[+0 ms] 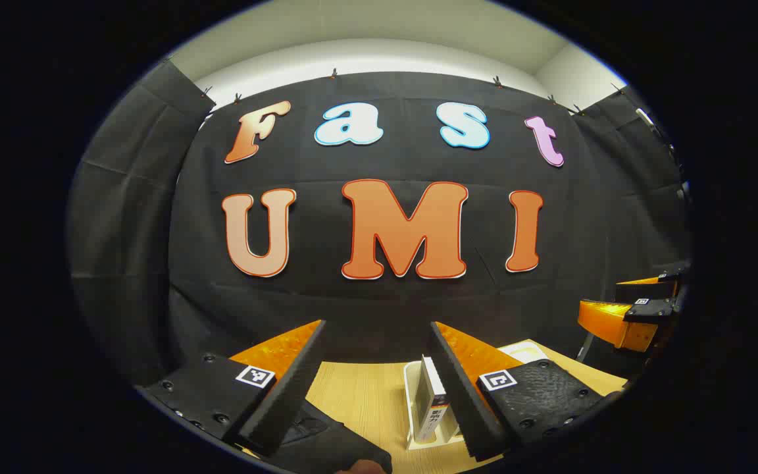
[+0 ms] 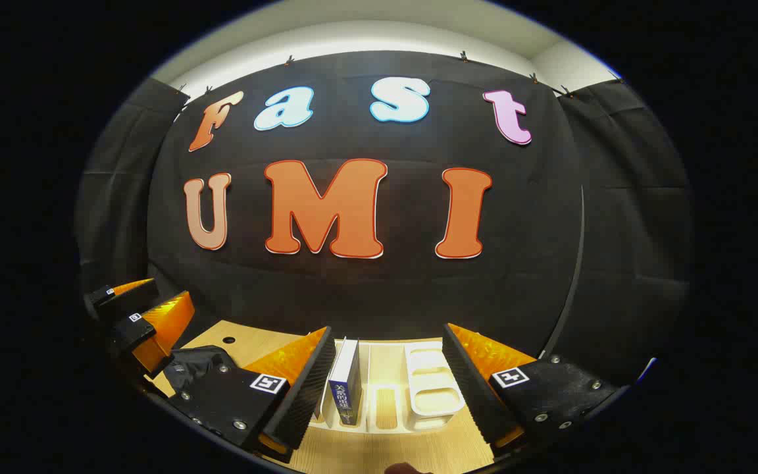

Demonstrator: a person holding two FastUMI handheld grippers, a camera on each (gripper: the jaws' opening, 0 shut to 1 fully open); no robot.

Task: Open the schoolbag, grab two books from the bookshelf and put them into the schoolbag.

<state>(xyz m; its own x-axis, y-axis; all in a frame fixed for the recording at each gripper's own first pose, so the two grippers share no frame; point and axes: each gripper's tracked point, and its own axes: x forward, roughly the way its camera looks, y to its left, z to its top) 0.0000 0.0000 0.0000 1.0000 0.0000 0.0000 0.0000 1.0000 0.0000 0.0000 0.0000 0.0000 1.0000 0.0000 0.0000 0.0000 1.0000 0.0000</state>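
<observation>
We see the right gripper (image 2: 389, 395) spread wide, nothing held; a book (image 2: 346, 382) stands upright in the white bookshelf (image 2: 431, 388), spine toward us, just beside its left finger. Left gripper (image 1: 379, 388) also released, above the dark schoolbag (image 1: 326, 441).

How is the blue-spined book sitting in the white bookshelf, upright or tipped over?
Upright. In the right gripper view the book stands on end in a slot of the white bookshelf, spine facing the camera.

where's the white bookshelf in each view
Left gripper view: bookshelf low centre, between the left gripper's open fingers, a white book standing in it.
Right gripper view: bookshelf bottom centre, between the right gripper's open fingers.
Shared landmark: the wooden table.
</observation>
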